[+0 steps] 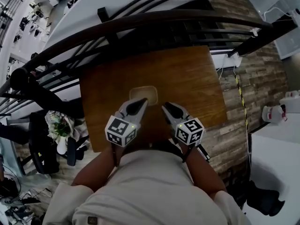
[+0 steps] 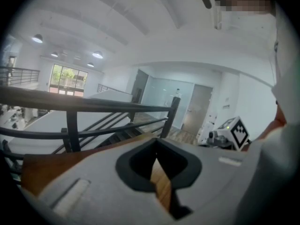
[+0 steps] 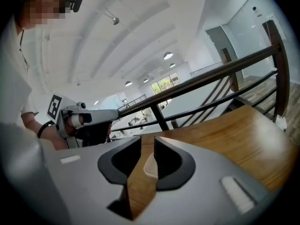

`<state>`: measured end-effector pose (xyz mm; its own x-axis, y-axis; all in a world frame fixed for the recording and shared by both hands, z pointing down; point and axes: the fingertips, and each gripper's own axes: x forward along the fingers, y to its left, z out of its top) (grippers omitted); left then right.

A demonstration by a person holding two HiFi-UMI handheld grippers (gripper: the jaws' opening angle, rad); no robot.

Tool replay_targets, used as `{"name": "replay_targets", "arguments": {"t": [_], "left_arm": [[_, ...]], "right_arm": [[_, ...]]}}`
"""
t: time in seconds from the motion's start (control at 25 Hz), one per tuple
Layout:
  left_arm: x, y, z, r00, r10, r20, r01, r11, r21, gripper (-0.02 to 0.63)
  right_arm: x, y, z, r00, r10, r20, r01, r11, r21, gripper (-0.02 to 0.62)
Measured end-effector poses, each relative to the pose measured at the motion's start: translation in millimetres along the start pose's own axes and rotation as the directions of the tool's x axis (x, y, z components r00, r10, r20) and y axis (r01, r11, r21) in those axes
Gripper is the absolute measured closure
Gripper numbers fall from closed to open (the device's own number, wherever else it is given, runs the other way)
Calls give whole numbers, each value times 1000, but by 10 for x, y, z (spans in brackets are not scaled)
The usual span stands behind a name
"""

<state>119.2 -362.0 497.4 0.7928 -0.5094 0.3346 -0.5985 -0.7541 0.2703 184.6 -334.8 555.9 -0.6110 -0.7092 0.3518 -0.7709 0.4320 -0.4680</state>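
Mat: a pale, flat mat (image 1: pixel 143 93) with rounded corners lies on the table (image 1: pixel 192 78), about midway across and a little toward my side of the middle.
Left gripper: my left gripper (image 1: pixel 140 102) points at the mat's near edge, its tip right at that edge. I cannot tell whether it touches the mat.
Left jaws: in the left gripper view (image 2: pixel 155 143) the tips meet at the far end and hold nothing. Only a thin wedge of the wooden top shows behind them.
Right gripper: my right gripper (image 1: pixel 165 108) sits just beside the mat's near right corner, slightly apart from it and angled inward toward the left gripper.
Right jaws: in the right gripper view (image 3: pixel 147 142) they stand a narrow gap apart and grip nothing. Through the gap I see bare wood and, beyond it, the mat (image 3: pixel 148 165) flat on the table.
Between the two: the tips are near each other but not touching, and both are over the near half of the table.
Cubes: each gripper carries a cube with square markers at its rear, close to my body.
Table: it has a brown wooden top with rounded corners.
Railing: a dark metal railing (image 1: pixel 140 22) runs along the table's far side.
Floor: plank-patterned floor (image 1: pixel 255 74) lies to the right of the table.
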Motion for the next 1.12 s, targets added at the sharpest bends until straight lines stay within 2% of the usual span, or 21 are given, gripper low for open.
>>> {"name": "replay_targets", "arguments": {"t": [0.16, 0.36, 0.88, 1.12], "left_arm": [[142, 92, -166, 999, 23, -24, -23, 999, -25, 603], [159, 249, -293, 998, 54, -45, -56, 997, -55, 603], [473, 485, -728, 991, 86, -107, -96, 992, -86, 603], [567, 560, -831, 987, 96, -125, -108, 990, -96, 603]], "right_arm": [[152, -212, -266, 998, 27, -63, -25, 999, 41, 492], [364, -331, -436, 994, 53, -98, -42, 993, 113, 489], [722, -848, -1017, 978, 78, -194, -37, 977, 209, 489], [903, -1006, -1324, 969, 97, -228, -26, 954, 297, 489]]}}
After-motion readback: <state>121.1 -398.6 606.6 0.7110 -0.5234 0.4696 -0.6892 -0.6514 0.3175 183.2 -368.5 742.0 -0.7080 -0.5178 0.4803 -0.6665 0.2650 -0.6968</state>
